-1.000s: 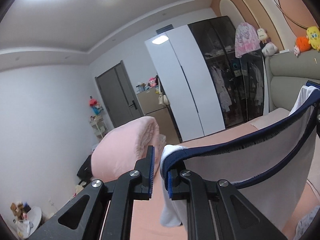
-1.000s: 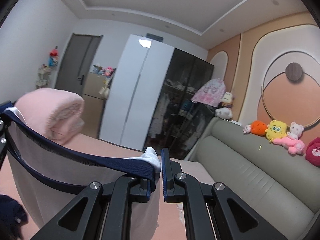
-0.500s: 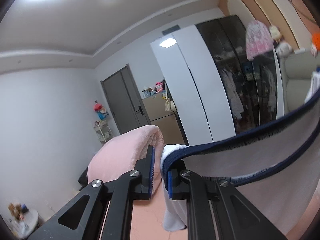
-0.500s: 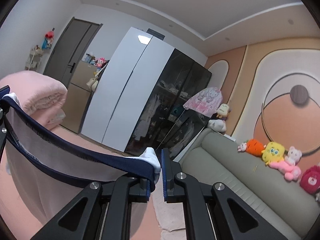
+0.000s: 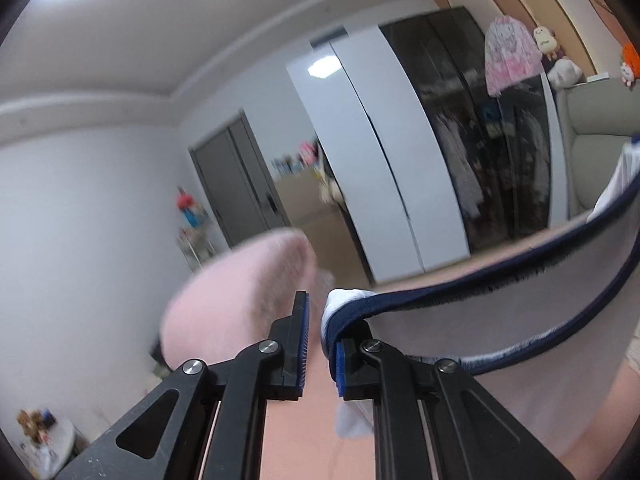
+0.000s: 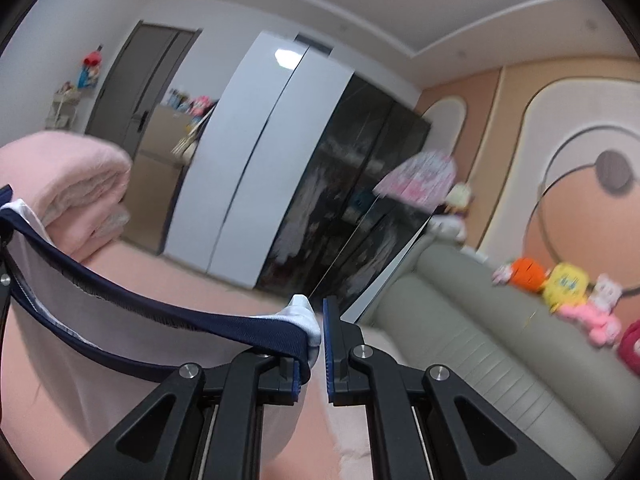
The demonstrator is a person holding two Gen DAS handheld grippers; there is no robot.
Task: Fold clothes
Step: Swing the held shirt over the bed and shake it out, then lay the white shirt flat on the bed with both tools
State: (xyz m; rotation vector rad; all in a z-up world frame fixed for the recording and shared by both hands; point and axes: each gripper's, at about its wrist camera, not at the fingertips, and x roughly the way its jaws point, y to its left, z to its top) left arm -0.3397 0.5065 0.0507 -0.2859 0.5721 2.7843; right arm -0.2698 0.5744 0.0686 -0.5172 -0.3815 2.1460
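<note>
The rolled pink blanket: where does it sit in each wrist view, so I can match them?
Left wrist: the rolled pink blanket is blurred at lower centre-left, just behind the left gripper.
Right wrist: it sits at the far left edge, above the navy-trimmed white garment.
Shared landmark: the white wardrobe doors.

We're looking at a white garment [image 5: 492,320] with a navy waistband [image 6: 224,326], hanging stretched out in the air, top edge sagging in a curve, body drooping toward the pink bed.
</note>
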